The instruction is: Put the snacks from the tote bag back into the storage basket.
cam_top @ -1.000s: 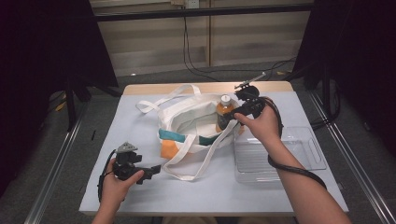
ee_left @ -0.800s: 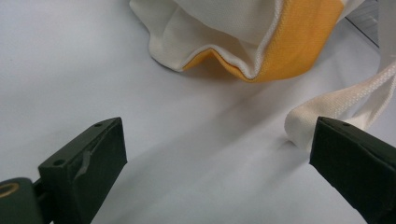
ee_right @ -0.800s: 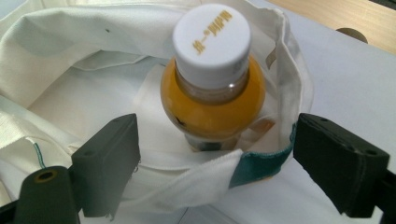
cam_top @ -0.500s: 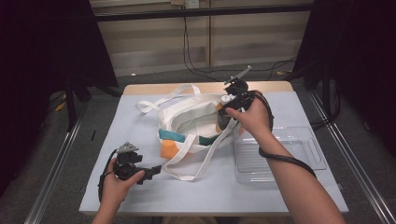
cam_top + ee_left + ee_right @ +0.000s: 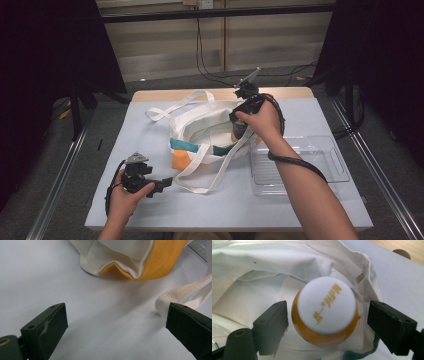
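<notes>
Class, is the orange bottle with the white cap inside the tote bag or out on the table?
Inside. The right gripper view shows the bottle over the tote bag's white lining, its rim around it.

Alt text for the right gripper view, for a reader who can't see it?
Seen from above, a bottle with an orange body and a white cap printed in gold characters stands between the right gripper's two black jaws, which have just been closing; gaps remain on both sides. It sits in the open mouth of a white cloth bag on a pale table.

One tote bag (image 5: 202,135) – one bottle (image 5: 325,311) – one tray (image 5: 320,155)
</notes>
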Available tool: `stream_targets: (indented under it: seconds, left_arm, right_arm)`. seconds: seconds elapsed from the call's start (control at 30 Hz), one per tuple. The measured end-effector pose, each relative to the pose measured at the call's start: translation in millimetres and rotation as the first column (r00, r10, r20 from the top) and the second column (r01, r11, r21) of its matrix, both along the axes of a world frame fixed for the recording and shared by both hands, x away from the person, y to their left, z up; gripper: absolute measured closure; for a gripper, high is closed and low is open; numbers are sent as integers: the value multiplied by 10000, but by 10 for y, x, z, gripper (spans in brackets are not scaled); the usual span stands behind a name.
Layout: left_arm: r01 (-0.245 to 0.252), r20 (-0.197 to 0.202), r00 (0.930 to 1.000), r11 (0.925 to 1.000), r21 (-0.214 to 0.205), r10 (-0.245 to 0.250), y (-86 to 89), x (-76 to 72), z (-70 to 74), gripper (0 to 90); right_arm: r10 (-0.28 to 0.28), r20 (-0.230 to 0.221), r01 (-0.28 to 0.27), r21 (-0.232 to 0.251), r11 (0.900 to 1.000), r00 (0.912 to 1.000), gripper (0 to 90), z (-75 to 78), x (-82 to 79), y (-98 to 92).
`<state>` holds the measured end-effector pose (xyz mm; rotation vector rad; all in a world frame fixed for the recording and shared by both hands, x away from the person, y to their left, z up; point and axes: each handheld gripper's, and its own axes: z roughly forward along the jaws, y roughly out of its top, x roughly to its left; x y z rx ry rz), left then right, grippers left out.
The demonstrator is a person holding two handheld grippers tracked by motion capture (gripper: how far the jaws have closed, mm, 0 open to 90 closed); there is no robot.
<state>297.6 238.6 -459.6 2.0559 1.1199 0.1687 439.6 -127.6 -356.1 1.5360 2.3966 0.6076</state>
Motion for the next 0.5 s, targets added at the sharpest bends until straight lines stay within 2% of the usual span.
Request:
stream_targets:
  seconds: [0.33, 0.47, 0.5]
  left_arm:
    - [-43, -70, 10000, 10000, -2, 43, 8, 5, -4, 35]
    - [-10, -97, 10000, 10000, 36, 10, 13, 8, -7, 35]
    - [-18, -95, 10000, 10000, 55, 18, 9, 7, -9, 35]
  right_arm:
    - [-172, -525, 166, -134, 9998, 9985, 223, -36, 71, 87]
    - [-349, -720, 342, -119, 9993, 9968, 232, -56, 99, 100]
    - [-491, -893, 484, -91, 9988, 9948, 237, -73, 113, 100]
